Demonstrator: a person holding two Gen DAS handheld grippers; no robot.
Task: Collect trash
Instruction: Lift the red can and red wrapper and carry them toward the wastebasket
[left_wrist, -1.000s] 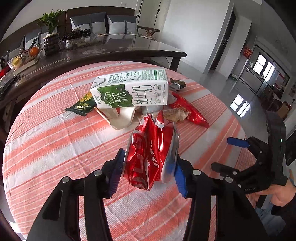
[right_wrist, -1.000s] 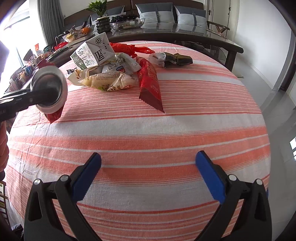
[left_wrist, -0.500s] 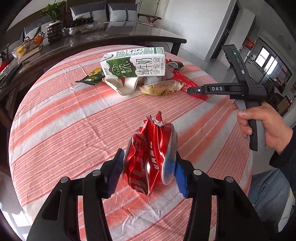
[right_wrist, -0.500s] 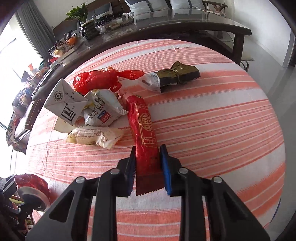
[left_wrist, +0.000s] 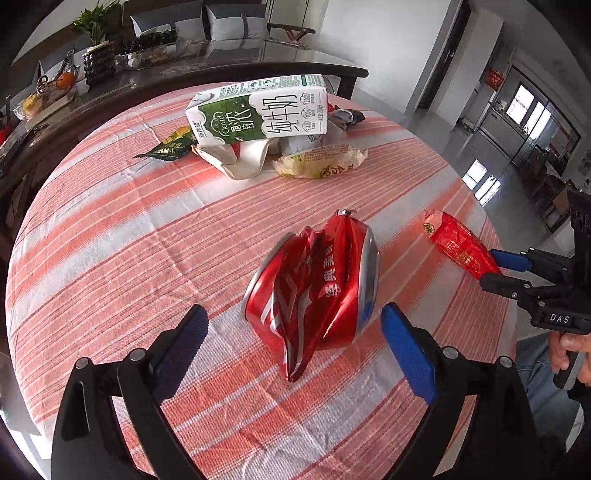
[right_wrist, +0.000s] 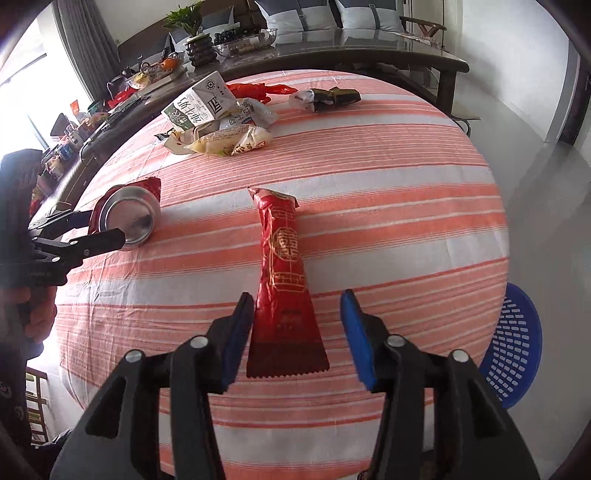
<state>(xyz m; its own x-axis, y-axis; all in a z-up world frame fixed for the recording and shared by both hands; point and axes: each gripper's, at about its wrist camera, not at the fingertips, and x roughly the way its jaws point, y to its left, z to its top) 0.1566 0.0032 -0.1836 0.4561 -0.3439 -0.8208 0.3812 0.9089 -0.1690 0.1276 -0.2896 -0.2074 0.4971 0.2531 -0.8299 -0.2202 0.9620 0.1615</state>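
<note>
Both sets of jaws have just been opening. My left gripper (left_wrist: 291, 343) had the crushed red can (left_wrist: 314, 288) clamped half a second ago; now the pads stand wide and clear of it on either side, and the can lies released on the striped tablecloth (left_wrist: 110, 240) between them. My right gripper (right_wrist: 297, 332) was pinched on the long red wrapper (right_wrist: 282, 273) and has carried it away from the pile; now the jaws are parted. The left pad sits just beside the wrapper's edge and the right pad is well apart from it, so I read that as let go too.

What that means, I reckon: two pieces pulled toward my side of the table and dropped near the edge, not yet binned. A blue perforated basket (right_wrist: 513, 350) shows below the table rim in the right wrist view, likely where they go.

The can is badly folded, its silver end tilted up. The wrapper lies flat, serrated end toward me. The milk carton (left_wrist: 258, 110) and pale snack packet (left_wrist: 321, 162) sit at the far side.
</note>
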